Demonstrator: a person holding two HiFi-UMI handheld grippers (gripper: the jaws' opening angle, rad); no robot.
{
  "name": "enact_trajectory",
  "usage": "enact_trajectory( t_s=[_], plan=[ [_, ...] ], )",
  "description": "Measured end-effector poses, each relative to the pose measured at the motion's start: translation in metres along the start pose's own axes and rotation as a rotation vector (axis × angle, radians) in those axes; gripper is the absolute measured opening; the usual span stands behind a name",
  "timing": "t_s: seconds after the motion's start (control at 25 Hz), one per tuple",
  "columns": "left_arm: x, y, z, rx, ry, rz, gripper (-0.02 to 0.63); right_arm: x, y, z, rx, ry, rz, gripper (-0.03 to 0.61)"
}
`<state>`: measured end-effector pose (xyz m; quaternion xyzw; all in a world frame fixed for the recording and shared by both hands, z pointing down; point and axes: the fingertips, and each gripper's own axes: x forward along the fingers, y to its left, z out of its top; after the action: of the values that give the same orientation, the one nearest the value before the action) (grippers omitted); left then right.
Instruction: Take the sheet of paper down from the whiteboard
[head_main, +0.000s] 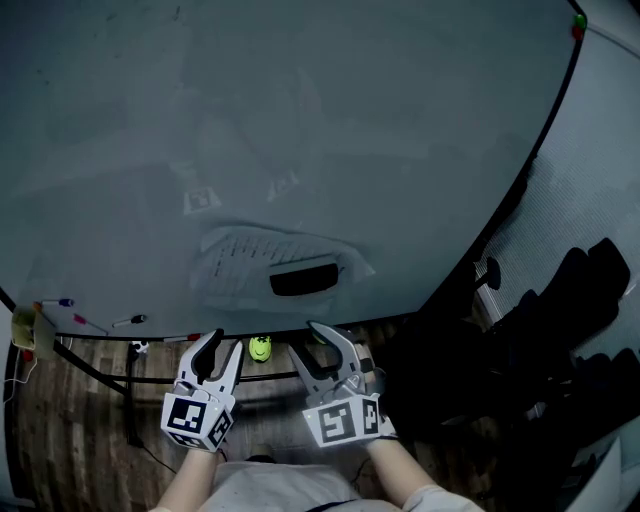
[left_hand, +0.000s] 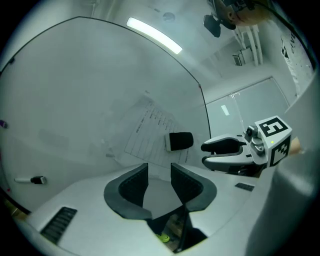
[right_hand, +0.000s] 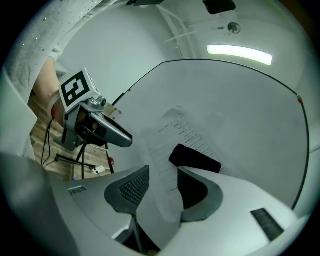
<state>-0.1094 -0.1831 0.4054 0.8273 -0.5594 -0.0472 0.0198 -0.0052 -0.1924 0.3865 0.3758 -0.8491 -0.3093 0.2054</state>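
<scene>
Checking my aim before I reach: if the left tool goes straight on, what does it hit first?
Probably the sheet of paper on the whiteboard, near its lower edge, left of the black eraser; depth is unclear.

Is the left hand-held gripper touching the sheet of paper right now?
Apart. In the head view the left hand-held gripper sits below the sheet of paper, bare whiteboard between them.

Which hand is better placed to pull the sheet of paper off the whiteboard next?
Right, probably. The right claw is open with the lower edge of the sheet of paper lined up in its gap. The left claw, also open, faces bare whiteboard, the sheet up and to its right.
</scene>
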Motion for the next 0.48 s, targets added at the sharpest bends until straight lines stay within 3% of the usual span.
enact_trajectory(
  t_s=[0.16, 0.48],
  plan=[
    [0.008, 0.019, 0.001, 0.013, 0.003, 0.027, 0.151, 0.012, -0.022, 0.002, -0.083, 0.010, -0.087, 0.231],
    [0.014, 0.053, 0.000, -0.003, -0.003, 0.119, 0.186, 0.034, -0.038, 0.000, -0.251, 0.056, -0.137, 0.261]
  ],
)
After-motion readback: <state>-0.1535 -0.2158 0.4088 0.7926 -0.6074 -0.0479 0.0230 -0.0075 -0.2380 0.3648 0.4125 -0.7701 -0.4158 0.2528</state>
